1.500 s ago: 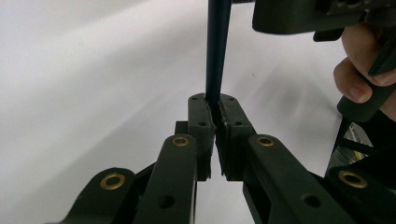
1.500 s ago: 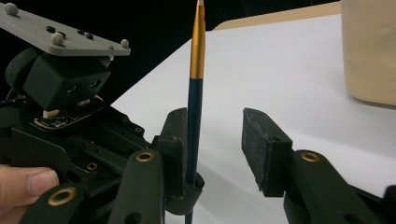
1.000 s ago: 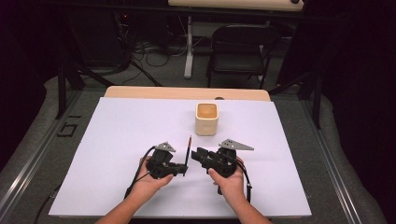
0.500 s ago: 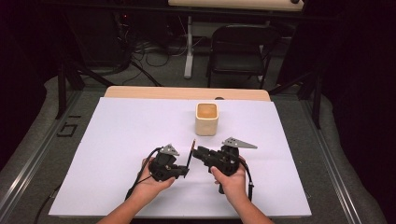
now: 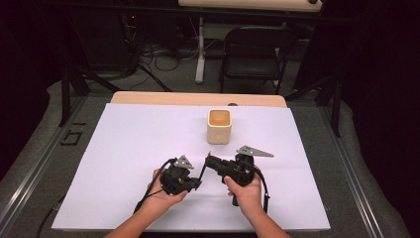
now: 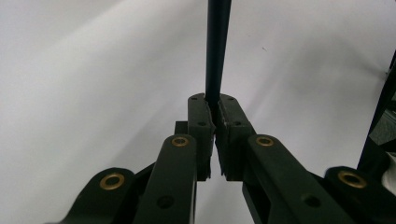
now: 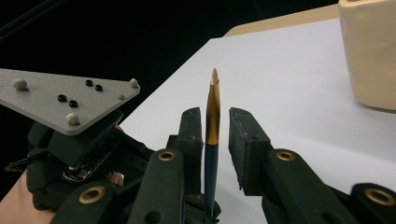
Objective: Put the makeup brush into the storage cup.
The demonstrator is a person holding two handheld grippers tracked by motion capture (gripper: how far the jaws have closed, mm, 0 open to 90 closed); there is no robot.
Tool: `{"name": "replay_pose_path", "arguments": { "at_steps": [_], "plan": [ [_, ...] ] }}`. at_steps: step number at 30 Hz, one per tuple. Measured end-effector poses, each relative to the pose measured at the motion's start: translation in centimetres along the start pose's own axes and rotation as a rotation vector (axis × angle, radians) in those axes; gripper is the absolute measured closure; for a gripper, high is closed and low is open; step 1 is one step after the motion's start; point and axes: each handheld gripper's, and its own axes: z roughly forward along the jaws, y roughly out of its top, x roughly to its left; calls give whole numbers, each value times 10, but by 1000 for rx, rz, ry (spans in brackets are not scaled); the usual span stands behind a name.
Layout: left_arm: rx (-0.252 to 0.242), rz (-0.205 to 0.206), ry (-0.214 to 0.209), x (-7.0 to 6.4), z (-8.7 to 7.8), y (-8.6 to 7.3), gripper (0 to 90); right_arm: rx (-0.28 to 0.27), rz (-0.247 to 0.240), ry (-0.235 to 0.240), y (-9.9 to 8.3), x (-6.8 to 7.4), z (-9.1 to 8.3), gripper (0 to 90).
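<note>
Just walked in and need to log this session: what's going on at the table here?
A person works two handheld grippers over a white table. The left gripper is shut on a thin dark pen with a gold tip. The right gripper has its jaws open around the pen's gold end, not yet clamped. A cream square cup stands farther back, apart from both.

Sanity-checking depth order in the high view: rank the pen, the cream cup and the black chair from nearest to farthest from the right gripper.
1. Pen: at the right gripper, between its open jaws, its other end clamped in the left gripper.
2. Cream cup: on the white table, beyond the jaws, toward the far edge.
3. Black chair: on the floor behind the table.
</note>
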Motion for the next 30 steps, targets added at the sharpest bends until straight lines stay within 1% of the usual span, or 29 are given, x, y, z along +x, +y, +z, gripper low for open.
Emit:
{"name": "replay_pose_path", "arguments": {
  "at_steps": [11, 16, 30],
  "plan": [
    [4, 11, 2, -3, 1, 0, 854, -6, 11, 8, 0, -1, 0, 807],
    [5, 11, 0, -2, 1, 0, 855, 3, 19, 17, 0, -2, 0, 828],
    [5, 5, -6, -2, 1, 0, 854, 1, 4, 8, 0, -1, 0, 838]
  ]
}}
